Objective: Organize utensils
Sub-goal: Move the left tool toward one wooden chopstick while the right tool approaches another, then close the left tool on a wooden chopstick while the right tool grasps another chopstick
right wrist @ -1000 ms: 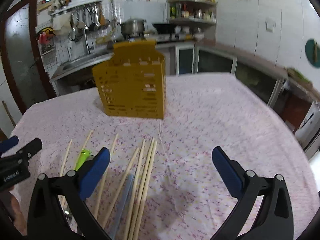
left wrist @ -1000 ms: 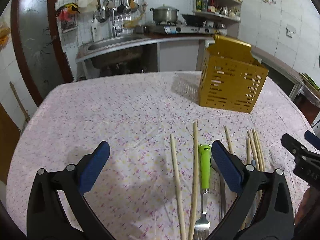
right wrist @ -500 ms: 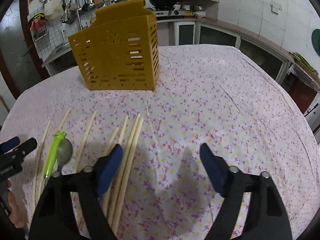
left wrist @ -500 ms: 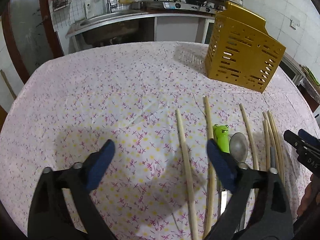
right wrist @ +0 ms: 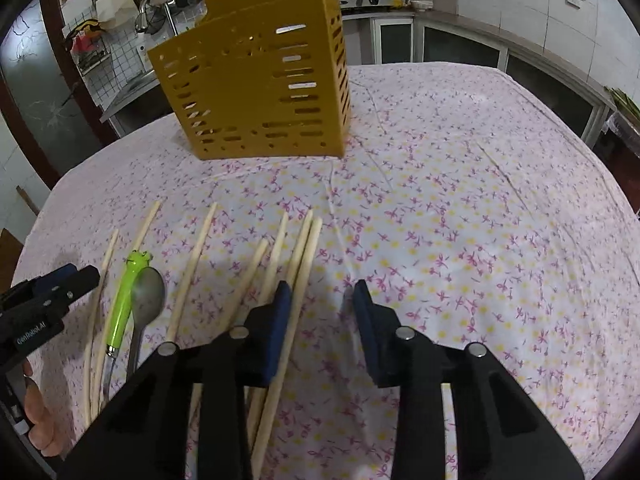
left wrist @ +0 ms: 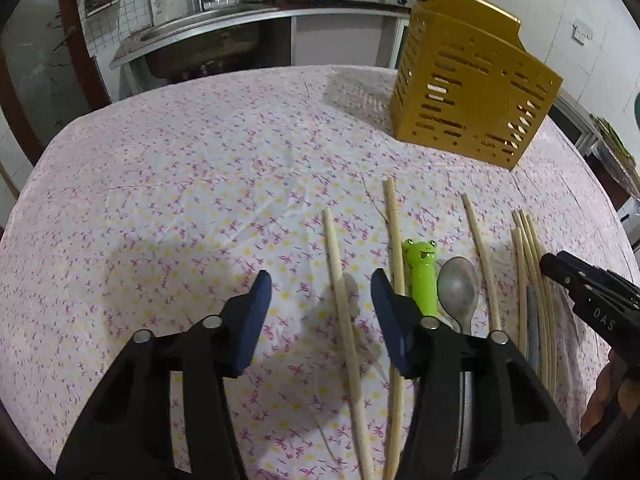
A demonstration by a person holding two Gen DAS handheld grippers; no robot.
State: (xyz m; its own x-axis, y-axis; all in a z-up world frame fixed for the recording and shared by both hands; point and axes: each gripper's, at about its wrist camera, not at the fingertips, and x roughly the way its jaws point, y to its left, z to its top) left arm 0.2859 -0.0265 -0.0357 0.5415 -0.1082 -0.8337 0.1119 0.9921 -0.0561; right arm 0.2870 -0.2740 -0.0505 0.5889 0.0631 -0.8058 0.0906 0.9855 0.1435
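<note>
I have both claws low over the tabletop [left wrist: 168,184], which is covered in a white cloth with small pink and yellow flowers. My left claw [left wrist: 320,312] stands part open, its jaws having just been closing, and the leftmost pale wooden chopstick [left wrist: 340,288] runs between the blue pads without either pad pressing on it. Just right of that claw's right pad lies a second wooden chopstick [left wrist: 394,240], then the fork with a bright green frog-faced handle [left wrist: 422,276], then the dull metal spoon [left wrist: 458,292] with its bowl facing up, close against the green handle.

My right claw [right wrist: 322,312] has narrowed further, its jaws also just closing, and only bare cloth shows in the gap between the pads. Its left pad sits against the rightmost of a bundle of wooden chopsticks [right wrist: 296,256], which pass under and beside that pad. I cannot tell whether the pad actually touches the stick.

The mustard-yellow slotted plastic utensil holder [right wrist: 256,88] stands upright on the far part of the tabletop, well apart from both claws and from the row of utensils.
</note>
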